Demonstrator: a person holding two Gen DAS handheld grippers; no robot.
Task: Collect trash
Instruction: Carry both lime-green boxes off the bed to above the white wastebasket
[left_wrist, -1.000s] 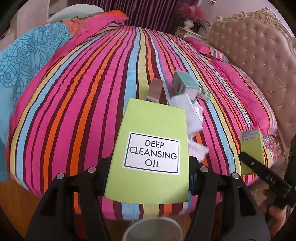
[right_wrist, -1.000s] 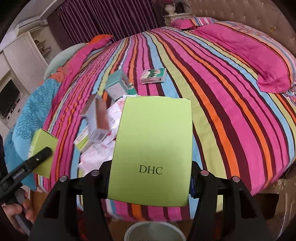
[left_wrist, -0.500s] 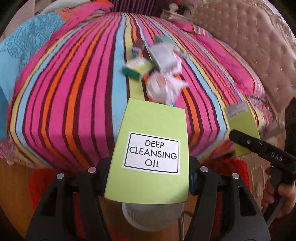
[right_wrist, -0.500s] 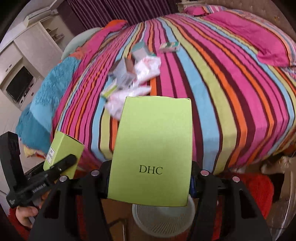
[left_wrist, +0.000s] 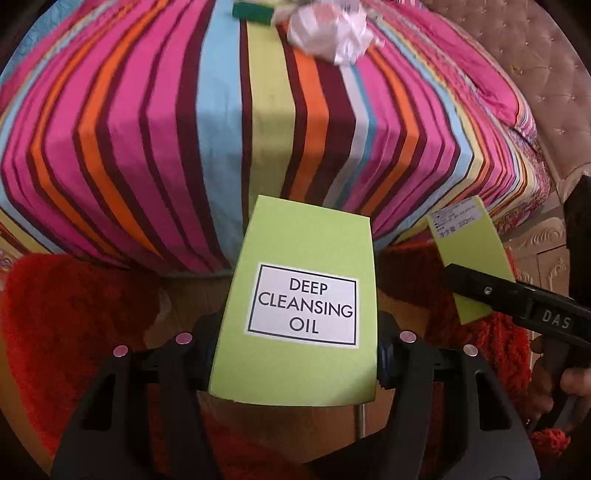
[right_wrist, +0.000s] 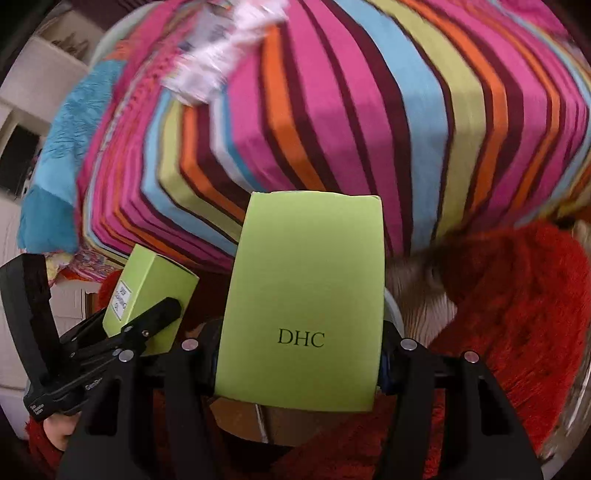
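My left gripper (left_wrist: 295, 354) is shut on a lime green box labelled "DEEP CLEANSING OIL" (left_wrist: 299, 306). My right gripper (right_wrist: 299, 354) is shut on a lime green box labelled "DHC" (right_wrist: 306, 295). Both are held low, over the floor at the foot of the striped bed (left_wrist: 221, 110). The right gripper with its box (left_wrist: 469, 251) shows at the right of the left wrist view; the left gripper with its box (right_wrist: 147, 295) shows at the left of the right wrist view. Crumpled white paper (left_wrist: 332, 33) and a green box (left_wrist: 255, 9) lie on the bed.
A red shaggy rug (left_wrist: 66, 325) covers the wooden floor (right_wrist: 417, 295) on both sides. A pale bin rim (right_wrist: 391, 306) peeks from behind the DHC box. A tufted headboard (left_wrist: 535, 74) stands at the right. White furniture (right_wrist: 22, 92) stands far left.
Both grippers have dropped from above the bed to floor level at its foot, still holding their boxes. The white bin that showed below them is now mostly hidden.
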